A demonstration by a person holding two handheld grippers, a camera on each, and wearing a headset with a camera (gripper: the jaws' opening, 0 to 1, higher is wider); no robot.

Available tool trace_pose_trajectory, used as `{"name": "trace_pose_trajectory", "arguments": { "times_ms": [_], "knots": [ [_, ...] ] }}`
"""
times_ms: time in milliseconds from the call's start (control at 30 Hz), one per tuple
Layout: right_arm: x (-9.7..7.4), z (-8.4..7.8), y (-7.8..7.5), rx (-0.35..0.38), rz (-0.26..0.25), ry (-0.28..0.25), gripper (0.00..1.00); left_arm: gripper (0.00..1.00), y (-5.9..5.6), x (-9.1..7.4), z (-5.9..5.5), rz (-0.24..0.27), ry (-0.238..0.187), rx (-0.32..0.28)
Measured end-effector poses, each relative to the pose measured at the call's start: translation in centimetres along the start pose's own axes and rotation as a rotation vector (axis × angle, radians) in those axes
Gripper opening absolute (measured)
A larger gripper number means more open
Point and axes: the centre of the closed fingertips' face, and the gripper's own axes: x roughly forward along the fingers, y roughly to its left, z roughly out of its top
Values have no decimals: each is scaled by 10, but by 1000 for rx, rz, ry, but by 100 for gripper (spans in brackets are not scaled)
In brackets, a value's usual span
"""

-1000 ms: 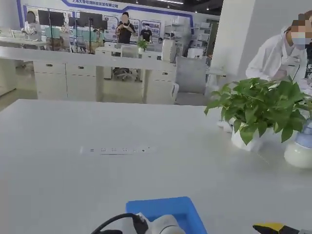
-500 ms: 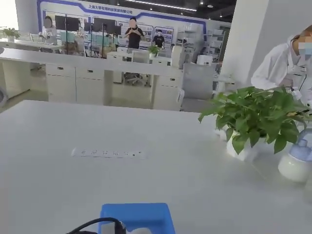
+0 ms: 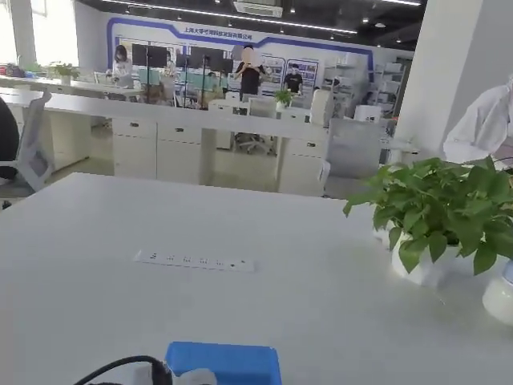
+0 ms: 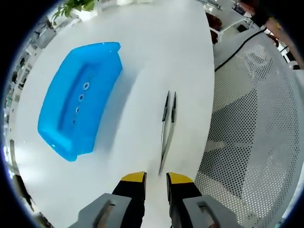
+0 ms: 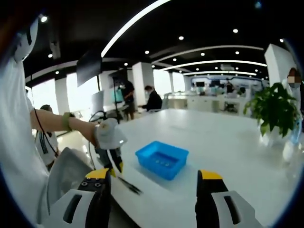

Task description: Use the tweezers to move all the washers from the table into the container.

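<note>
The blue container (image 4: 78, 104) lies on the white table with several small washers (image 4: 85, 86) inside it. To its right, near the table edge, metal tweezers (image 4: 167, 128) lie flat on the table. My left gripper (image 4: 156, 178) hovers just behind their near end, its yellow-tipped jaws a narrow gap apart and holding nothing. In the right gripper view my right gripper (image 5: 154, 174) stands wide open and looks at the container (image 5: 161, 159), the tweezers (image 5: 128, 185) and the left gripper (image 5: 115, 164) above them. The container (image 3: 224, 362) sits at the bottom of the head view.
A white power strip (image 3: 195, 261) lies mid-table. A potted green plant (image 3: 441, 208) and a white bottle (image 3: 501, 293) stand at the right. A perforated white chair seat (image 4: 251, 118) lies past the table edge. People work at benches in the background.
The head camera has swung, so the whole scene has shifted. The grippers have sunk towards the bottom edge of the head view. The container has not moved on the table.
</note>
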Motion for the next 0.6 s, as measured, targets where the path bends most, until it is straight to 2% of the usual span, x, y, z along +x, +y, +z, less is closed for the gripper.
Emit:
{"name": "trace_pose_trajectory", "arguments": {
  "times_ms": [33,67,100,133,233,267,300,333,400,433,467,500,533,567,600],
  "knots": [
    [1,0,0,-11,8,1,72,18,1,-3,1,8,-39,-23],
    [3,-1,0,-26,14,12,72,20,2,-9,3,23,-110,-60],
    [5,-3,-2,-53,20,28,73,22,1,-13,4,28,-156,-80],
    [6,-6,-3,-64,21,38,74,24,0,-19,5,33,-226,-94],
    [10,-14,-11,-74,12,42,76,35,-2,-31,6,76,-373,-157],
    [10,-15,-13,-70,3,36,76,39,0,-37,8,97,-450,-199],
    [9,-16,-15,-66,-4,32,76,43,1,-41,8,115,-498,-233],
    [9,-17,-18,-56,-14,24,77,46,4,-48,8,130,-572,-289],
    [8,-18,-22,-45,-34,4,80,52,8,-59,6,159,-665,-357],
    [8,-18,-24,-36,-46,-1,83,56,13,-71,7,196,-761,-389],
    [6,-20,-30,-12,-64,-28,86,61,15,-79,8,216,-822,-418],
    [6,-20,-31,1,-66,-47,90,69,19,-91,7,245,-903,-466],
    [8,-14,-31,14,-75,-61,92,74,22,-100,6,269,-958,-493],
    [8,-14,-31,15,-81,-63,94,79,21,-106,6,287,-992,-509],
    [7,-16,-32,9,-90,-66,95,84,23,-116,5,321,-1046,-513]
  ]
}}
